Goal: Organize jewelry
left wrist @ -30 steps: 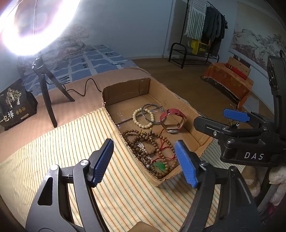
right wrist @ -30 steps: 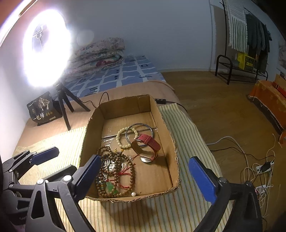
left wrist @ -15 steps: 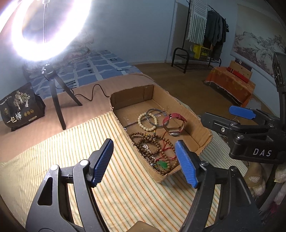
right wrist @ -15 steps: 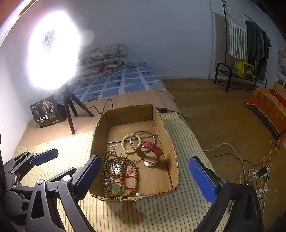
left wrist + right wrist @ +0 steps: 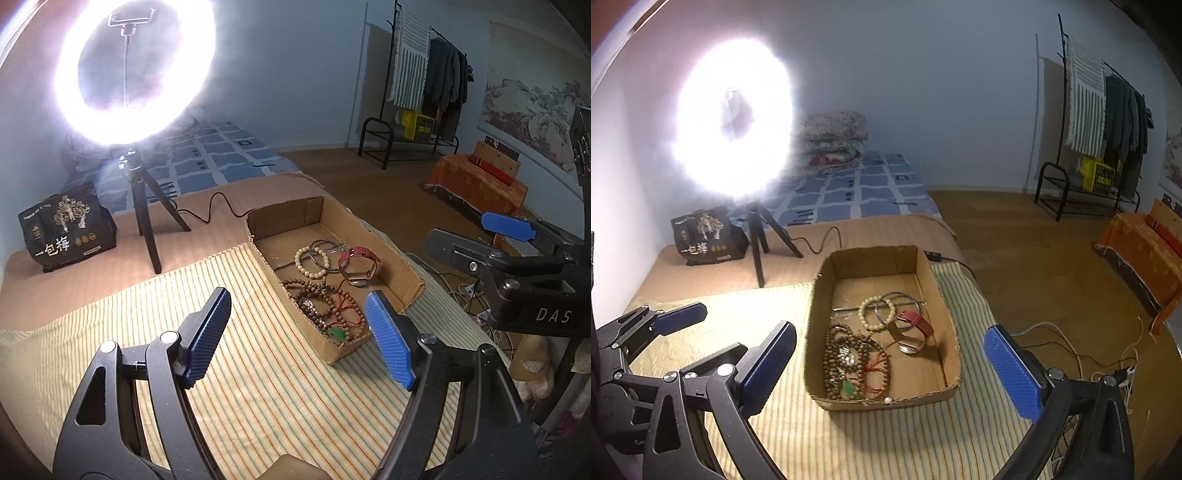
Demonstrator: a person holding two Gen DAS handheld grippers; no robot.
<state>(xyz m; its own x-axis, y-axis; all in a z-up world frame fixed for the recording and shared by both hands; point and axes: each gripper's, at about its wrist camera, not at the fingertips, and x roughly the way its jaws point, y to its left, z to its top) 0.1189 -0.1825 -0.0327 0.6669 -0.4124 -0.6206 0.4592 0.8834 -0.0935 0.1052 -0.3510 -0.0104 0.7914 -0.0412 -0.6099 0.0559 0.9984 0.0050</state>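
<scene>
At the far left a black snack bag sits beside the tripod of a glaring ring light. Nearer me, the left claw hangs over the striped mat, its blue jaws easing wider with nothing between them. Compared with a second ago, both claws have pulled back and up, so the cardboard tray now looks smaller and lies well clear of them.

Inside the tray the jewelry stays put: the tangle of wooden bead strands with a green pendant at the near end, a pale bead bracelet overlapping a metal bangle, then the red-strapped watch. The right claw also stands wide and empty.

I'd judge the sorting either finished or paused, since nothing is gripped.
</scene>
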